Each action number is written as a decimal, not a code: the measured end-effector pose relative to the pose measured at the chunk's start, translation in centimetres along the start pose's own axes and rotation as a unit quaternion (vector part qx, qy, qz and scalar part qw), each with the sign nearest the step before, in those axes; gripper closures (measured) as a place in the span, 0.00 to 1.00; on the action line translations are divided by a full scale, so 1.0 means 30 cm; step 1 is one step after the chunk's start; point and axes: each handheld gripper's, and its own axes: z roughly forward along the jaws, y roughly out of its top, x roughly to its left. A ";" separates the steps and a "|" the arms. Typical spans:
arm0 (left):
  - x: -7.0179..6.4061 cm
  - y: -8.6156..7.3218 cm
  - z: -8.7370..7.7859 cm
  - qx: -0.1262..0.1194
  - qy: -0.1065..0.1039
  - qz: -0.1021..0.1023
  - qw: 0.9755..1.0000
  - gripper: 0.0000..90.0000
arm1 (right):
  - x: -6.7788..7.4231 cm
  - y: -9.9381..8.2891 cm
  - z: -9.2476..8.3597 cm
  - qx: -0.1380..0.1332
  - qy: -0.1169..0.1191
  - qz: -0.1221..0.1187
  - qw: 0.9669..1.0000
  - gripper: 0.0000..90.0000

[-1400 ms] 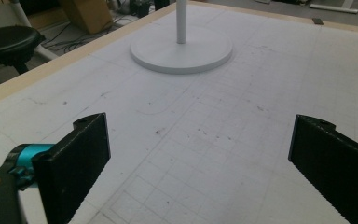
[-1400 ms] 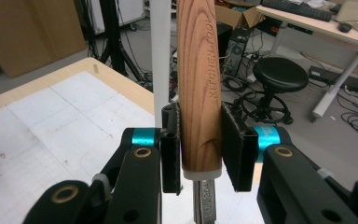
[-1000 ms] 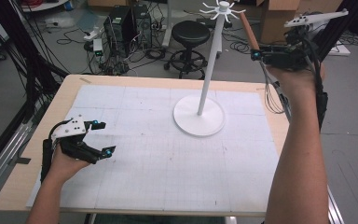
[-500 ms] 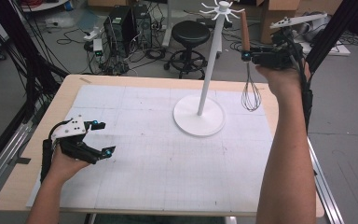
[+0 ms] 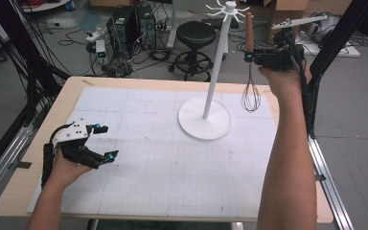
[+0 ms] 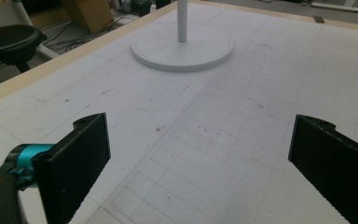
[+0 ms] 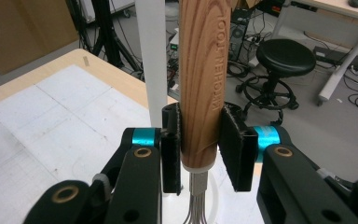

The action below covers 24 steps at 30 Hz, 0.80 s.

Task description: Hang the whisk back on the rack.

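Observation:
A whisk (image 5: 250, 81) with a wooden handle (image 7: 204, 79) and wire loops hangs upright above the table's far right. My right gripper (image 5: 249, 56) is shut on the lower part of that handle, pads pressing both sides (image 7: 199, 149). Just left of it rises the white hook stand (image 5: 217, 72), its round base (image 5: 204, 120) on the white mat and its hooks at the top (image 5: 226, 8). My left gripper (image 5: 104, 142) rests low over the mat at the near left, jaws wide open with nothing between them (image 6: 200, 158). The stand's base (image 6: 182, 49) lies ahead of it.
A white gridded mat (image 5: 172, 158) covers most of the wooden table (image 5: 67, 93). Beyond the far edge stand a black stool (image 5: 196, 36), computer cases (image 5: 124, 28) and cables on the floor. A black frame post (image 5: 335, 43) rises at the right.
My right hand has carried the whisk leftward toward the stand's top and slightly lower. The left hand and its gripper have stayed where they were.

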 end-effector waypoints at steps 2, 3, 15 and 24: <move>0.002 0.000 -0.002 0.001 0.000 0.002 1.000 0.07 | 0.001 0.003 0.008 -0.001 0.000 -0.002 1.000 0.79; 0.002 -0.001 -0.002 0.001 -0.001 0.002 1.000 0.07 | 0.003 0.004 0.012 0.000 0.003 0.000 1.000 0.79; 0.002 -0.002 0.000 0.004 -0.001 0.003 1.000 0.07 | 0.012 0.007 0.032 0.000 0.006 0.000 1.000 0.79; -0.002 -0.002 0.002 0.003 0.001 0.002 1.000 0.07 | 0.009 0.005 0.021 0.001 0.010 -0.001 1.000 0.78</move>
